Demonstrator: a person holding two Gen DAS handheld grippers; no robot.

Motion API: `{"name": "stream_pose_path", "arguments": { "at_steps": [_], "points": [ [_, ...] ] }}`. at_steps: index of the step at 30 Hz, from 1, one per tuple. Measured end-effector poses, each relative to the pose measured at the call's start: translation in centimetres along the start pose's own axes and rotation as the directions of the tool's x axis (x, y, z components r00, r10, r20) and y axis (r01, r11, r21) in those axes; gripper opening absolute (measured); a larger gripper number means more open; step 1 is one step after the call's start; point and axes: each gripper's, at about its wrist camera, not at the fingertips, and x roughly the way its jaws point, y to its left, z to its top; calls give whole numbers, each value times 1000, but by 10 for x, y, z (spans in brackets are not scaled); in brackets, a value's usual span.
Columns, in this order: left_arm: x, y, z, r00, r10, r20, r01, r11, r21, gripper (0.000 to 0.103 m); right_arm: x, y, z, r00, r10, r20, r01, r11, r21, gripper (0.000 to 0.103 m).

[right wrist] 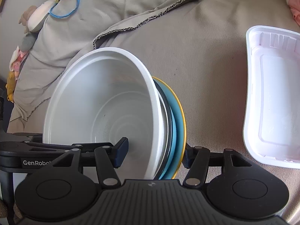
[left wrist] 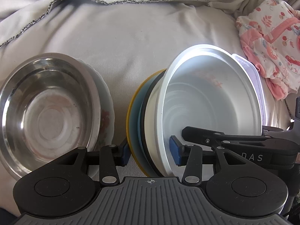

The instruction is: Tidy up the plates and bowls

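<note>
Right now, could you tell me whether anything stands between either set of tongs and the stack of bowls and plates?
Nothing visible does. The left tongs and the right tongs each straddle the tilted stack, one finger inside the white bowl, the other behind the yellow-rimmed plate.

Bright daylight, glare on the white bowl [left wrist: 211, 101], fisheye-warped edges.

White plastic bowl [left wrist: 211, 101] topmost in stack; under it a black rim [left wrist: 145, 112], a light-blue plate [left wrist: 135, 120], a yellow plate [left wrist: 129, 112]. Steel bowl [left wrist: 45, 112] silver, on a white floral plate [left wrist: 106, 116]. Tray [right wrist: 271, 97] white. Beige blanket [left wrist: 131, 37], dark speckled hem. Pink-red printed cloth [left wrist: 270, 43]. Blue gripper pads [left wrist: 175, 150].
</note>
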Motion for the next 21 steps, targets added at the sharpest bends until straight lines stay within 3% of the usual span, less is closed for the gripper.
{"name": "stream_pose_path", "arguments": {
  "at_steps": [5, 11, 21],
  "points": [
    [2, 6, 1, 1000, -27, 5, 27, 1000, 2, 48, 0, 2, 0, 1000, -4, -7, 4, 1000, -5, 57],
    [6, 27, -3, 990, -136, 36, 138, 988, -72, 49, 1, 11, 1, 999, -31, -15, 31, 999, -27, 57],
    [5, 17, 13, 992, -124, 12, 124, 990, -72, 53, 1, 12, 3, 999, -47, 1, 47, 999, -11, 57]
  ]
}}
